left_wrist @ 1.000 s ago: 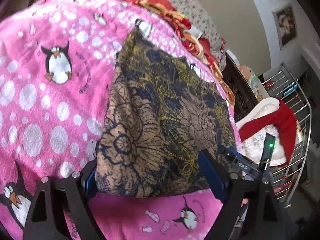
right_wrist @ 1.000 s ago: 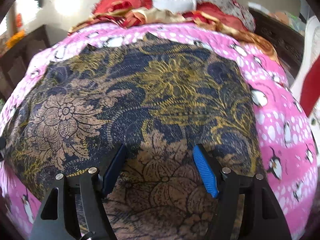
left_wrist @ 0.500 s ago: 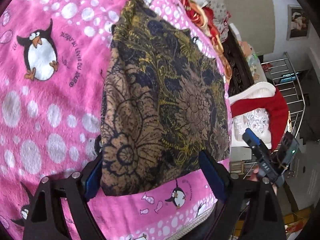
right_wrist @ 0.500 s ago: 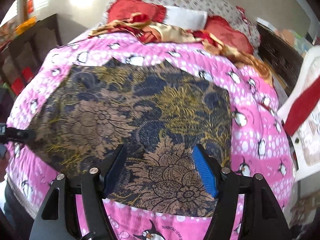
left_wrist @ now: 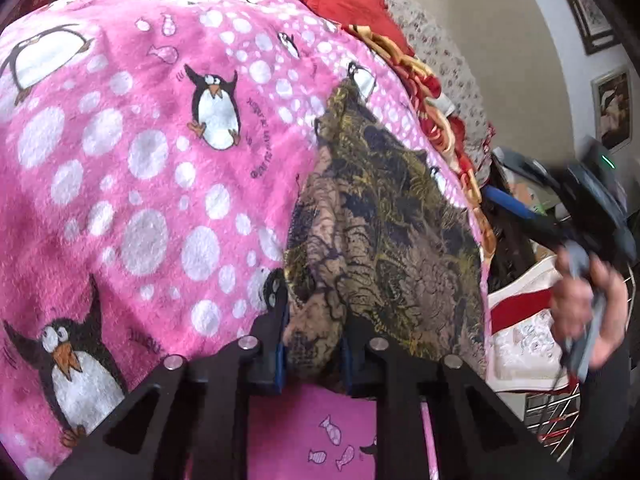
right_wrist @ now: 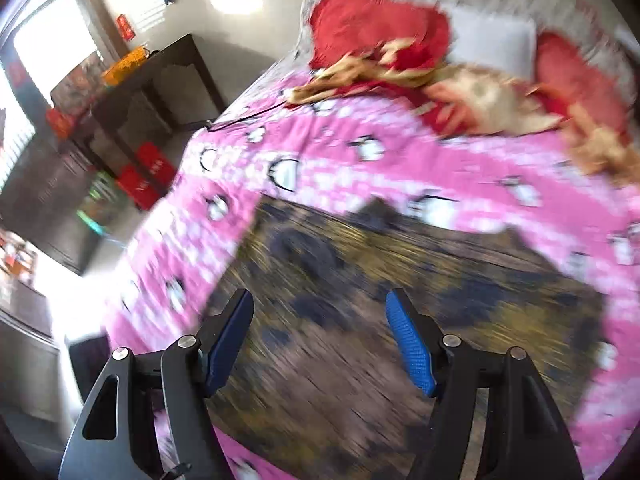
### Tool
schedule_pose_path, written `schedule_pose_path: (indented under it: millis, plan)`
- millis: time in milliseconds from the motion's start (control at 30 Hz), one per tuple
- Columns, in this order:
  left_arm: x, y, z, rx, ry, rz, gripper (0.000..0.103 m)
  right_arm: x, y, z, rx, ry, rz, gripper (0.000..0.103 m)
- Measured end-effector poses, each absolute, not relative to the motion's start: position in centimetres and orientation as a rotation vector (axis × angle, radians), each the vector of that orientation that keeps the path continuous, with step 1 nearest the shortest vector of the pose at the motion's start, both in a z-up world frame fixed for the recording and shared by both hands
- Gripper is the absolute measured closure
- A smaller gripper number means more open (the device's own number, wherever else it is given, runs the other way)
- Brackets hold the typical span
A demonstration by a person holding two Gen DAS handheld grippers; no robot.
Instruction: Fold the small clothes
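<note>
Pink penguin-print blanket, white-spotted, spread over the bed. Red cushions and a white pillow at the head, with a rumpled red-and-gold cloth lying before them. Dark wooden cabinet beside the bed; orange item on top. Framed pictures on the wall. Wire rack beside the bed, details unclear.
</note>
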State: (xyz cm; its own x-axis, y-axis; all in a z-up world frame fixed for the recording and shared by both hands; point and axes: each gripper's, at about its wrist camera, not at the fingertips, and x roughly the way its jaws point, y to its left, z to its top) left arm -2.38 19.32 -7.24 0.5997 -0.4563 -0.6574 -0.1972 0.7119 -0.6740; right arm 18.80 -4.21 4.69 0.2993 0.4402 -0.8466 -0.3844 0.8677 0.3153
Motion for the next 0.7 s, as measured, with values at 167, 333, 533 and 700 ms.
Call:
schedule_pose_path:
  millis: [167, 333, 533, 700]
  plan:
    - [-3.5, 14.6, -1.3, -0.434, 0.748, -0.124, 0.089, 22.9, -0.5, 1.4, 0.181, 1.332, 0.559, 0.031]
    - [-3.9, 8.7, 3.6, -0.223, 0.57, -0.257, 0.089, 24.9, 1.6, 1.5, 0.161, 1.386, 0.538, 0.031]
    - [-3.4, 6.7, 4.6, -0.197, 0.539, -0.348, 0.089, 25.8, 3.8, 2.8, 0.053, 1.407, 0.581, 0.031]
    - [-3.0, 5.8, 4.5, -0.211, 0.545, -0.365, 0.089, 26.2, 7.2, 2.1, -0.176, 1.432, 0.548, 0.032]
